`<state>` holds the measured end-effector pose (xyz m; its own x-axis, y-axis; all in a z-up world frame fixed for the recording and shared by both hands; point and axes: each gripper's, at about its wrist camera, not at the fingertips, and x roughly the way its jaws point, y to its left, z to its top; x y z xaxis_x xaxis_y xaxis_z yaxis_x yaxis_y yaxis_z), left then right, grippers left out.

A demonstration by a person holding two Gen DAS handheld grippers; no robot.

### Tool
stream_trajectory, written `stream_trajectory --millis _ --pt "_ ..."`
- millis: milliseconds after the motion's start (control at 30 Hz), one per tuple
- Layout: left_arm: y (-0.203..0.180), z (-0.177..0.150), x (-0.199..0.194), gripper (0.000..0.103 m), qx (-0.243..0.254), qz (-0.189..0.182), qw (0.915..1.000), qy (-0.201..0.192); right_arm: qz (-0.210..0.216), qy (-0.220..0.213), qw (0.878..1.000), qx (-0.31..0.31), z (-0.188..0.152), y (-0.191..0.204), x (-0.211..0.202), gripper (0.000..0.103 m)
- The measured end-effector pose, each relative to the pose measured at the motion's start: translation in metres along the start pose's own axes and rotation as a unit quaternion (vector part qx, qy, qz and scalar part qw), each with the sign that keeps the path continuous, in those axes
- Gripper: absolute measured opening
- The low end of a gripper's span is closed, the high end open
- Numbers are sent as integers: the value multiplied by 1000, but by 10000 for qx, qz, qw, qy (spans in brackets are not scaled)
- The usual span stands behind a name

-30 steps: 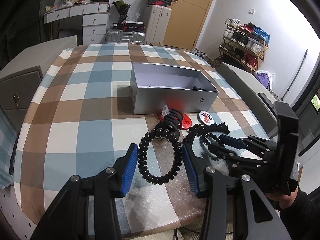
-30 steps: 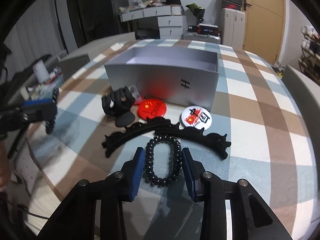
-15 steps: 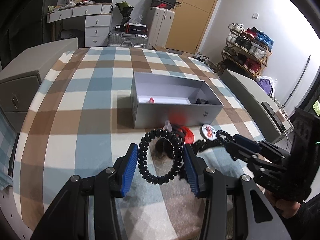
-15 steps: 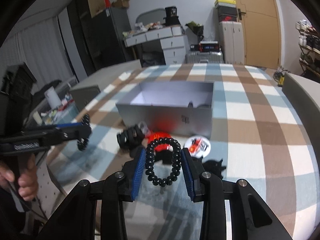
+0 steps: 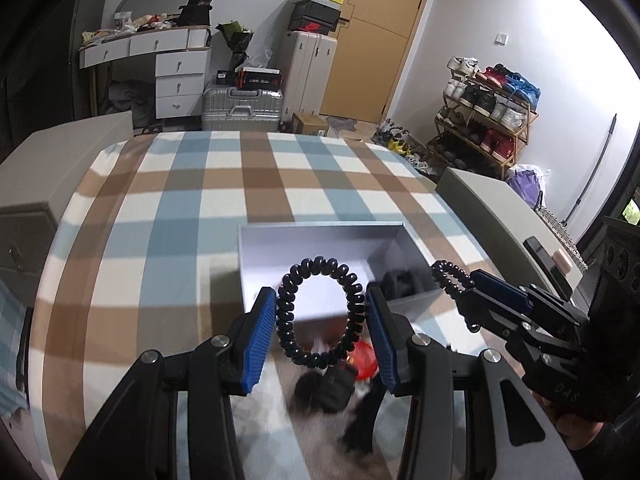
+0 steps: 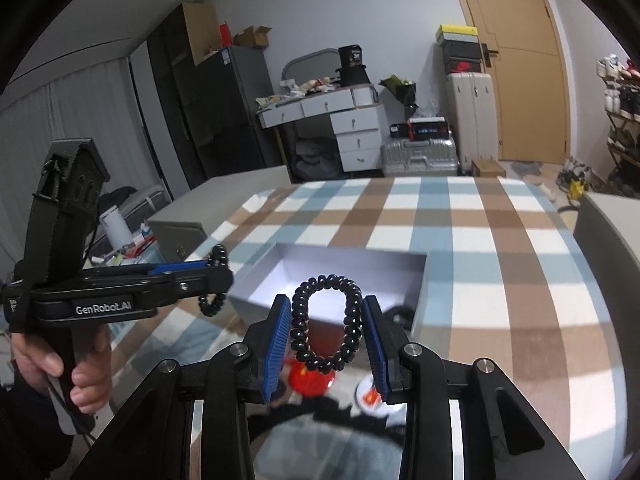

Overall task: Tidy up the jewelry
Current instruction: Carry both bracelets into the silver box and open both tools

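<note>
Each gripper pinches a black coil band: the left gripper [image 5: 321, 322] clamps a wide band [image 5: 320, 312], its fingers part-closed on it; the right gripper [image 6: 326, 336] squeezes a narrower band [image 6: 326, 326] into an oval. Both hang above the clutter beside the box [image 5: 320, 240]. Best carry each over the rim, lower, then release, since springy spiral plastic may bounce out. The box is open, grey, smooth card, on a checked cloth tabletop [image 5: 180, 208].
</note>
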<state>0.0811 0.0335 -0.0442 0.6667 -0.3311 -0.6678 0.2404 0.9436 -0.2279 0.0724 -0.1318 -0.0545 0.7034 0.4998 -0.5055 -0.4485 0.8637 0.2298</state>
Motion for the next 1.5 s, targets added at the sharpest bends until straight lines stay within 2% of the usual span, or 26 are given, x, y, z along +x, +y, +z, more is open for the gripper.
stream_trajectory --millis 400,867,1067,1167,1333,1367,1433,1467,1500 --pt "-5 23 37 40 -15 -193 9994 280 91 67 9999 35 27 -21 33 35" --pt "-7 26 63 40 -22 -384 9974 614 78 448 9989 142 25 -35 68 36" --pt "-7 27 71 40 -22 -470 9963 716 15 516 9985 172 25 -39 75 41" --pt "-6 28 72 40 -26 -483 9968 640 -42 525 9984 222 26 -42 78 44" --pt "-3 27 74 46 -43 -521 9965 658 8 503 9978 431 28 -49 76 50" --pt "-2 27 73 47 -57 -546 9964 653 30 478 9979 443 28 -50 75 55" --pt "-3 26 69 56 -56 -551 9967 598 48 390 9982 446 28 -50 70 67" --pt "-3 26 66 64 -51 -523 9972 530 42 344 9984 449 28 -50 68 69" --pt "-3 26 64 67 -41 -501 9976 473 31 300 9985 453 29 -50 65 70"
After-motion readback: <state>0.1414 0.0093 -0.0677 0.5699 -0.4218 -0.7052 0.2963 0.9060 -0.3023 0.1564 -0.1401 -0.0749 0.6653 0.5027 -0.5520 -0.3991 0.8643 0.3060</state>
